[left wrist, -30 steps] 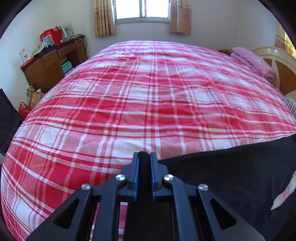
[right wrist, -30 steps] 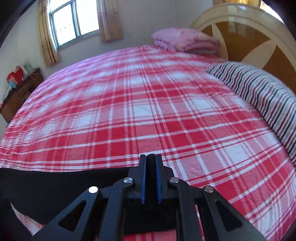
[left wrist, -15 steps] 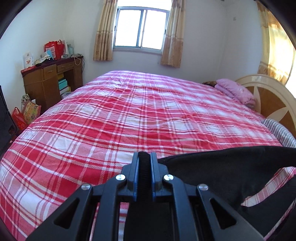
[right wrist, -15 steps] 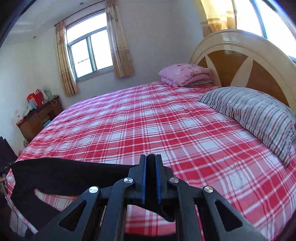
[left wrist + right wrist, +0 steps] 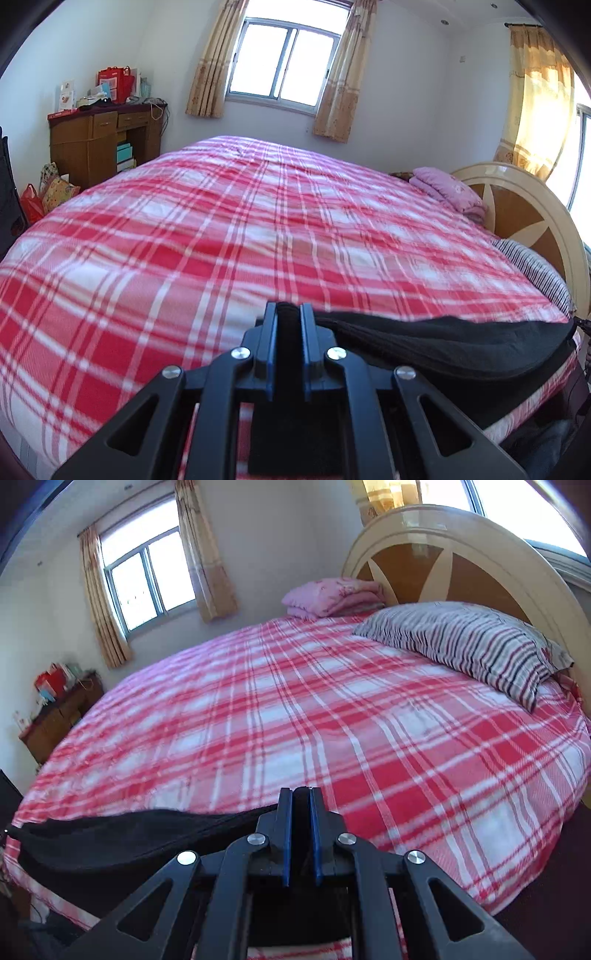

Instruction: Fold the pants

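Note:
The black pants (image 5: 443, 350) hang stretched between my two grippers, lifted over the near edge of the bed with the red plaid cover (image 5: 258, 229). My left gripper (image 5: 289, 314) is shut on one end of the pants' top edge. My right gripper (image 5: 300, 797) is shut on the other end, and the black pants (image 5: 122, 834) run off to the left in that view. The fabric below the held edge drops out of sight past the bed's edge.
A striped pillow (image 5: 461, 642) and a folded pink blanket (image 5: 332, 594) lie by the headboard (image 5: 443, 554). A wooden desk (image 5: 99, 144) with clutter stands at the far left wall. Bags (image 5: 48, 192) sit on the floor beside it.
Both grippers have risen and pulled back from the bed with the pants held taut between them. The views now show more of the walls and windows.

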`<state>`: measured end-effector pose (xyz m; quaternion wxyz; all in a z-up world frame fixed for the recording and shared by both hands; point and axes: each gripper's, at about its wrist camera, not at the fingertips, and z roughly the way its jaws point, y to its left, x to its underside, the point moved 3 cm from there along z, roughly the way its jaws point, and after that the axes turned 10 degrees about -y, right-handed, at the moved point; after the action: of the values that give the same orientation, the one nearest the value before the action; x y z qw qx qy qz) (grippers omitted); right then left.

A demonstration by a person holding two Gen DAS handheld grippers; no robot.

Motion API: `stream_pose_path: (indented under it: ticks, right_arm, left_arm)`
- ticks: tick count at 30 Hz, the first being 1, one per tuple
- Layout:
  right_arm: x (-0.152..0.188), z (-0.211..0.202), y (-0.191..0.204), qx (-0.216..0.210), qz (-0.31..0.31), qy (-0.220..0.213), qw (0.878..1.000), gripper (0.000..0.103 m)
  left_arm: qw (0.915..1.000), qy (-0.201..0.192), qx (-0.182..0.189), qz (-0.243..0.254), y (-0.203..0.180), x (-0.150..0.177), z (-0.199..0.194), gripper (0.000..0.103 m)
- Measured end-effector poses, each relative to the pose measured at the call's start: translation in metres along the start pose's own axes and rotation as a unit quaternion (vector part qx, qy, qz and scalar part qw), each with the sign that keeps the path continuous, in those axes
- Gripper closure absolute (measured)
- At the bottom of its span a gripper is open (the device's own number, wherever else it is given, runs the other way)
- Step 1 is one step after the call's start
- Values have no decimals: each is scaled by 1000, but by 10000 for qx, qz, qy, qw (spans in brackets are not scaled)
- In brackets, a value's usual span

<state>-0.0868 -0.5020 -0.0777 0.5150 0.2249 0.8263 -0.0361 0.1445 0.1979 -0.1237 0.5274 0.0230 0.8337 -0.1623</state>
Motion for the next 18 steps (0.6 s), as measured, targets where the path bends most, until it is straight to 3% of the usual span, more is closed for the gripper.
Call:
stream_pose_path:
  ticks: [7,12,15,18]
  right_arm:
    - [28,-4,-4,191,-203,249,9993,93]
    - [24,-33,4,496,-545,137,9972,63]
    - [16,-53,28,379,-858,-112,9955,59]
    - [13,-58,76,-71,-1205,-249,9924,52]
  left_arm:
    - [9996,134,-67,225,4,23,-6,90]
    - [9972,104,-247,705,10,25,-21,79]
    - [9959,13,-565,711,30,26,-39,79]
    - [9969,6,-729,285,53,27,-47,79]
